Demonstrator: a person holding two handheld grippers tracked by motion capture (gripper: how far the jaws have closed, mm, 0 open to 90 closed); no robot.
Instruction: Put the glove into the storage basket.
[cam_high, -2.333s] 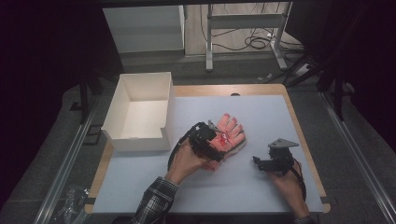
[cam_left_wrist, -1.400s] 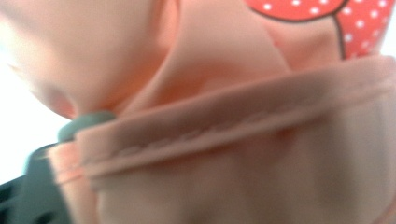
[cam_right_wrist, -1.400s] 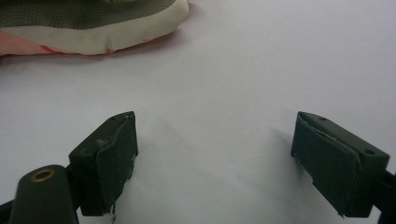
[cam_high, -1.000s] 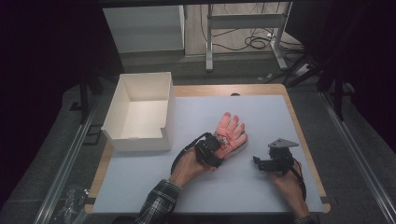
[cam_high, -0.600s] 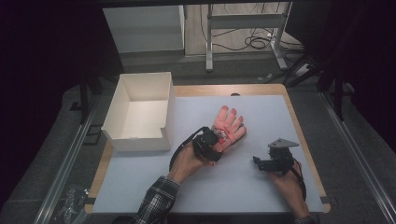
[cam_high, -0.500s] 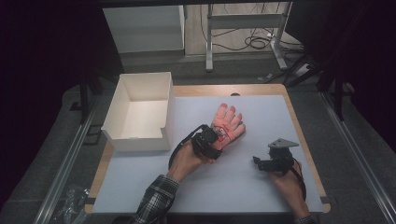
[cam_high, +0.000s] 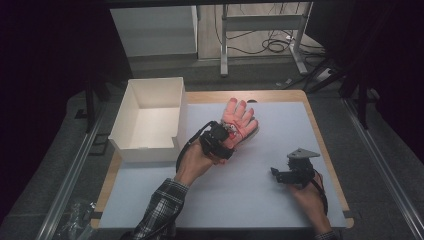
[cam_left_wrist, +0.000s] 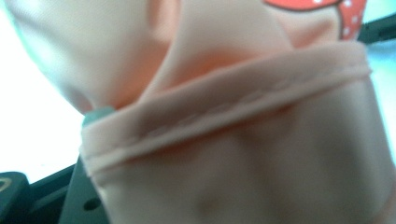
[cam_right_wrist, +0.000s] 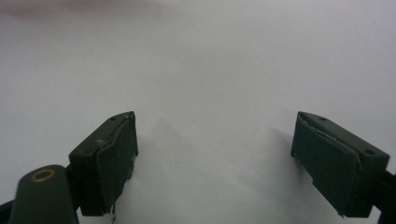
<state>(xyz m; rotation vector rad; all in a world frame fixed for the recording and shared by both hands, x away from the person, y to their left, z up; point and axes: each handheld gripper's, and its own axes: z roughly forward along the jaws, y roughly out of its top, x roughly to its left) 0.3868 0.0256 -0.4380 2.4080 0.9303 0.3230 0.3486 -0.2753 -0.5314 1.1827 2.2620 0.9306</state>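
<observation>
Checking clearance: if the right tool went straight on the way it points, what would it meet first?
Probably nothing: the right tool, jaws open and empty, points low across bare white table. No object lies ahead in the right gripper view, though depth is unclear.

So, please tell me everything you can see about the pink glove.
The pink glove looks like soft, thin fabric, peach-pink with a red white-dotted patch. Its fingers spread toward the table's far edge, right of the white box. The left gripper is shut on its cuff end. Up close, the left gripper view shows a stitched hem folded across the cloth. Whether its fingertips touch the table is unclear.
</observation>
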